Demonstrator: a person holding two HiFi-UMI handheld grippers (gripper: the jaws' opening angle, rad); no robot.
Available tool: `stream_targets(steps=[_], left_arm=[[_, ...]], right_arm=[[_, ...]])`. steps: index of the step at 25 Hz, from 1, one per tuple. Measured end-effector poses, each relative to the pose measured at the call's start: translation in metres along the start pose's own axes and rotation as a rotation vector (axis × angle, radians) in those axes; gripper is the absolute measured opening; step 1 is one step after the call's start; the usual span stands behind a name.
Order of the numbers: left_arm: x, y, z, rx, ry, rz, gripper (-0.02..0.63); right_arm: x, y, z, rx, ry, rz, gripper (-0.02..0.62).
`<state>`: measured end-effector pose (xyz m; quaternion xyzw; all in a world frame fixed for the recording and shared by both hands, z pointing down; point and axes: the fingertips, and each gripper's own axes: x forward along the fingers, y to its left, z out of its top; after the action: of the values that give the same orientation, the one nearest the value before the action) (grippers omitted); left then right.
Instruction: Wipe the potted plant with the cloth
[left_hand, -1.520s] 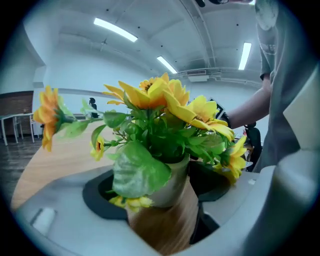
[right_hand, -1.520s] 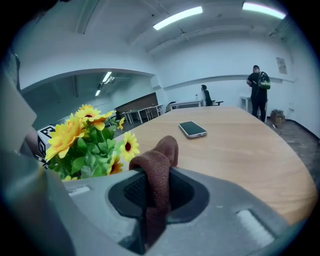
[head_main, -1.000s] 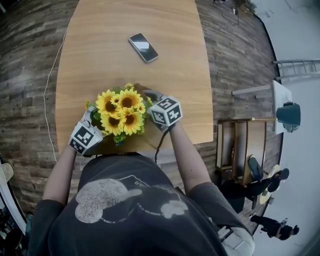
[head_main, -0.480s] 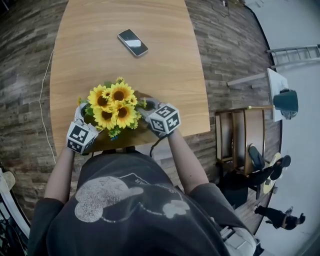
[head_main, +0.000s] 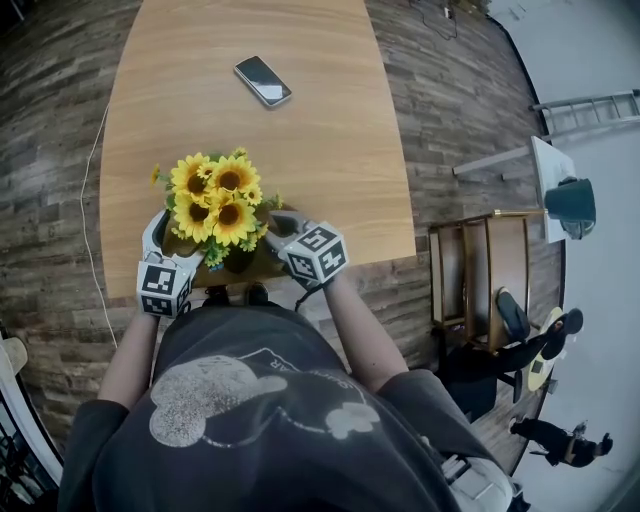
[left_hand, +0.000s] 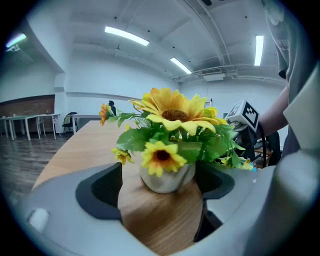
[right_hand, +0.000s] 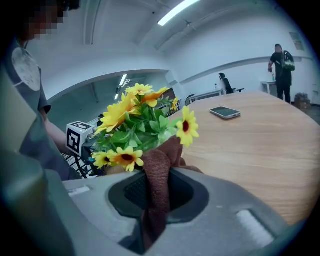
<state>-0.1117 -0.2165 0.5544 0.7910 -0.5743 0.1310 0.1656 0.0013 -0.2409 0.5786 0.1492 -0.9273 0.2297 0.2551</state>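
The potted plant (head_main: 212, 198), yellow sunflowers in a small pale pot (left_hand: 166, 178), stands near the wooden table's (head_main: 330, 150) near edge. My left gripper (head_main: 165, 238) is at its left side. Its jaws (left_hand: 159, 189) are open, with the pot standing at their tips and not pressed. My right gripper (head_main: 272, 232) is at the plant's right side, shut on a brown cloth (right_hand: 159, 172). The cloth's upper fold rests against the lower leaves and flowers (right_hand: 135, 127).
A phone (head_main: 263, 80) lies face up farther out on the table. A chair (head_main: 480, 290) stands off the table's right end on the wood-plank floor. A white cable (head_main: 92, 200) runs along the floor at the left. A person (right_hand: 281, 65) stands far back in the room.
My right gripper has drawn back toward the table's near edge with the cloth. My left gripper has swung round at the pot's left side. The plant has hardly shifted on the table.
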Motion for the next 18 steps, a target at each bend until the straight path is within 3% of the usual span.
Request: stream_targets(steps=[14, 18], left_arm=[[-0.023, -0.024, -0.009, -0.076, -0.010, 0.049, 0.479], [-0.011, -0.029, -0.015, -0.070, 0.037, 0.085, 0.534]], right_arm=[[0.001, 0.052, -0.022, -0.062, 0.039, 0.100, 0.049], [-0.017, 0.037, -0.024, -0.011, -0.001, 0.054, 0.049]])
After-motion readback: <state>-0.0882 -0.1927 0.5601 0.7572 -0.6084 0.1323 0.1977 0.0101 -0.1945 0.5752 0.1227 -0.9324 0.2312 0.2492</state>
